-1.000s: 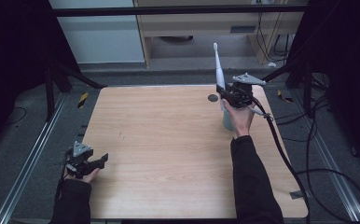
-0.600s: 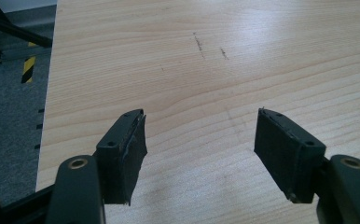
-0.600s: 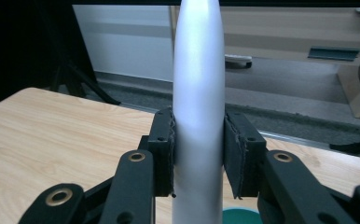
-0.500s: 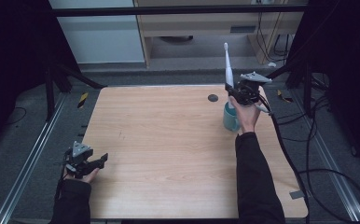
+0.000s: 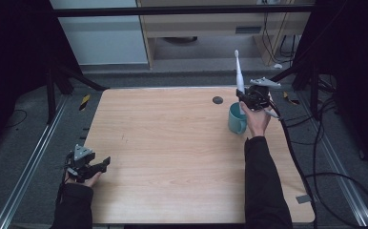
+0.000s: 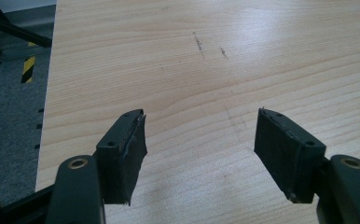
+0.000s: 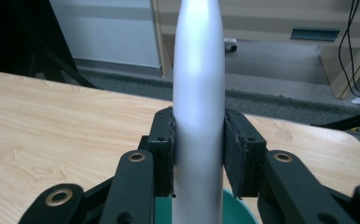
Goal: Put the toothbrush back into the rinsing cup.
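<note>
The right hand-held gripper is clenching the white toothbrush by the thick lower part of its body. In the right gripper view the two black jaws are pressing on both sides of the smooth handle, and no gap is showing between pads and plastic. The toothbrush is standing nearly upright, with its thin neck and small head pointing up above the gripper. Its lower end is hanging over the teal mug, which is standing on the far right part of the tabletop; I cannot tell whether the end is inside the mug or just above the rim.

The body is looking like hard, glossy plastic, stiff and rather light, probably an electric model. I judge that it is slippery, because the surface is rounded and narrowing toward the top, so a grasp higher up could slide. The wide, almost straight section where the jaws are sitting now seems the best place to take hold. The thin neck is the weak part and should not be squeezed. The mug is probably rigid and could tip if the handle is pushing its wall.

The left hand-held gripper is resting near the left front edge of the tabletop, released, its jaws spread wide apart over bare wood and grasping nothing.
</note>
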Action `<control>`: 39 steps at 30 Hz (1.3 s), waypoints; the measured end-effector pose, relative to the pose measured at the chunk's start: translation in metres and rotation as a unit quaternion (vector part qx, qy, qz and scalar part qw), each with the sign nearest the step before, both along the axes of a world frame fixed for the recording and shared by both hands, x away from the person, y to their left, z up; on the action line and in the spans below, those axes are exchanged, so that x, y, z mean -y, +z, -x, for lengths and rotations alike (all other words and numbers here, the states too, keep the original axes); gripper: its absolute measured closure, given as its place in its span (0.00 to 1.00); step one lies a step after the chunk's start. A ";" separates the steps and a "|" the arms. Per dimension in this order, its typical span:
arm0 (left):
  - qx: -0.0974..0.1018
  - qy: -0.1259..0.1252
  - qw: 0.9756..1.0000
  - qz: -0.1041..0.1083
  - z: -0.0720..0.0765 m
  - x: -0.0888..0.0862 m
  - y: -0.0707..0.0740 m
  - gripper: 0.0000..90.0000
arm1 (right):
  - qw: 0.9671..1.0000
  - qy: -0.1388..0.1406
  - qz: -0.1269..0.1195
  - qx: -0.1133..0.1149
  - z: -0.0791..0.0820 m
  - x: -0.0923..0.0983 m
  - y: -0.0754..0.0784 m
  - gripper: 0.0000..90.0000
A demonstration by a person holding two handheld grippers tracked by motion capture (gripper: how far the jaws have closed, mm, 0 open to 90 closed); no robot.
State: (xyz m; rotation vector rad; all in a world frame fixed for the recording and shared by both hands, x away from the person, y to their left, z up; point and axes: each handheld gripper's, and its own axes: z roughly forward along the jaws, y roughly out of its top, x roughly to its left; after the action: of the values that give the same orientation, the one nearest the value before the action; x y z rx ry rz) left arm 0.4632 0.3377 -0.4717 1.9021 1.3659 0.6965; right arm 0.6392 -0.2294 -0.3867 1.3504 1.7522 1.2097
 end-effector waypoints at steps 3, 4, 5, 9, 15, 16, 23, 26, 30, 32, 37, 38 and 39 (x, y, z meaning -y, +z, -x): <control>0.000 0.000 1.000 0.000 0.000 0.000 0.000 0.37 | 1.000 0.000 -0.003 -0.003 0.000 0.002 -0.006 0.74; 0.000 0.000 1.000 -0.001 0.000 0.000 0.000 0.37 | 1.000 -0.001 -0.003 -0.004 0.000 0.003 -0.007 0.74; 0.000 0.000 1.000 -0.001 0.000 0.000 0.000 0.37 | 1.000 0.000 0.000 -0.009 0.000 0.003 -0.009 0.74; 0.000 0.000 1.000 0.000 0.000 0.000 0.000 0.37 | 1.000 0.004 0.004 -0.017 -0.001 0.001 -0.015 0.74; -0.001 0.000 1.000 -0.001 0.000 0.000 0.000 0.37 | 0.999 0.005 0.010 -0.038 -0.002 0.000 -0.023 0.74; -0.001 -0.001 1.000 -0.001 0.000 0.000 0.000 0.37 | 0.999 0.005 0.009 -0.042 -0.002 0.000 -0.024 0.74; 0.000 0.000 1.000 -0.001 0.000 0.000 0.000 0.37 | 0.998 0.006 0.027 -0.060 -0.002 -0.002 -0.034 0.74; 0.001 0.000 1.000 -0.001 0.000 0.000 0.000 0.37 | 0.998 0.007 0.027 -0.064 -0.002 -0.004 -0.036 0.74; 0.001 0.000 1.000 -0.001 0.000 0.000 0.000 0.37 | 0.997 0.007 0.038 -0.068 -0.002 -0.006 -0.038 0.74; 0.000 0.000 1.000 -0.001 0.000 0.000 0.000 0.37 | 0.996 0.008 0.044 -0.071 -0.002 -0.007 -0.039 0.74; 0.001 0.000 1.000 -0.001 0.000 0.000 0.000 0.37 | 0.996 0.009 0.046 -0.073 -0.001 -0.008 -0.039 0.73; 0.001 0.000 1.000 -0.001 0.000 0.000 0.001 0.37 | 0.996 0.010 0.049 -0.073 -0.001 -0.008 -0.039 0.73; 0.001 0.000 1.000 -0.001 0.000 0.000 0.001 0.37 | 0.996 0.010 0.053 -0.074 0.000 -0.008 -0.039 0.73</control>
State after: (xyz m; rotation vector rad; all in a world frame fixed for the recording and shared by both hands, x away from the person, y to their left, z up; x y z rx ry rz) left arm 0.4627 0.3373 -0.4712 1.9029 1.3638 0.7001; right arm 0.6397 -0.2213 -0.4261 1.3928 1.9088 1.0348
